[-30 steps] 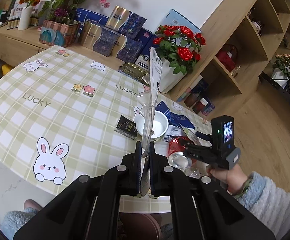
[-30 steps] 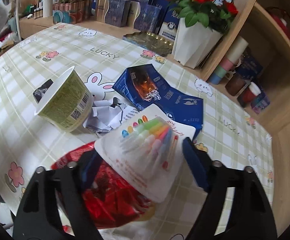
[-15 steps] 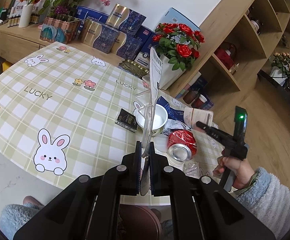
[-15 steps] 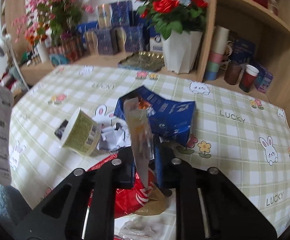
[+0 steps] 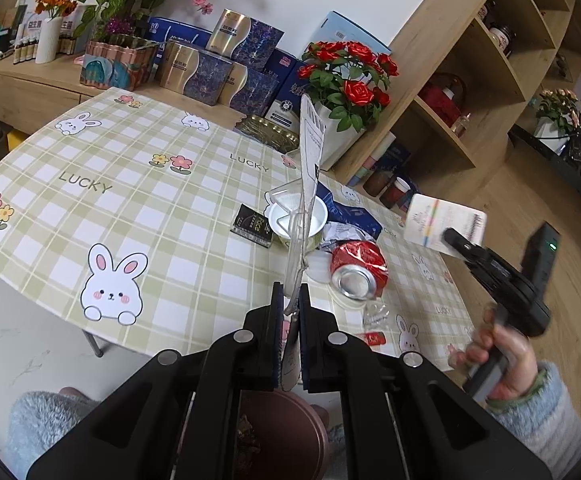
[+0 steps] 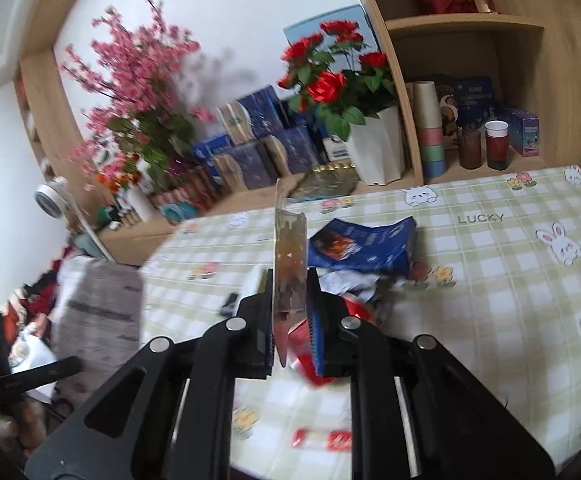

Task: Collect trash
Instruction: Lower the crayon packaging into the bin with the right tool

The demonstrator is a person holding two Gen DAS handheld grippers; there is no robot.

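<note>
Bright, even daylight; fisheye-curved edges; right wrist view motion-blurred.

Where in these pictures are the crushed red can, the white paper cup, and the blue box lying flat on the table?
crushed red can [image 5: 359, 266], left wrist view, on its red side wall.
white paper cup [image 5: 314, 216], left wrist view, on its white inside.
blue box [image 6: 364, 245], right wrist view, on its printed top face.

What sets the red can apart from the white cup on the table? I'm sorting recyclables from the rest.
The red can lies on its side with its silver end showing; the white cup also seems tipped, but shows an open mouth and white inside. The can is red and shiny, with a crumpled-looking wall; the cup keeps a round rim and has a greenish outer wall. Both rest close together on the checked tablecloth, untouched by either gripper.
</note>
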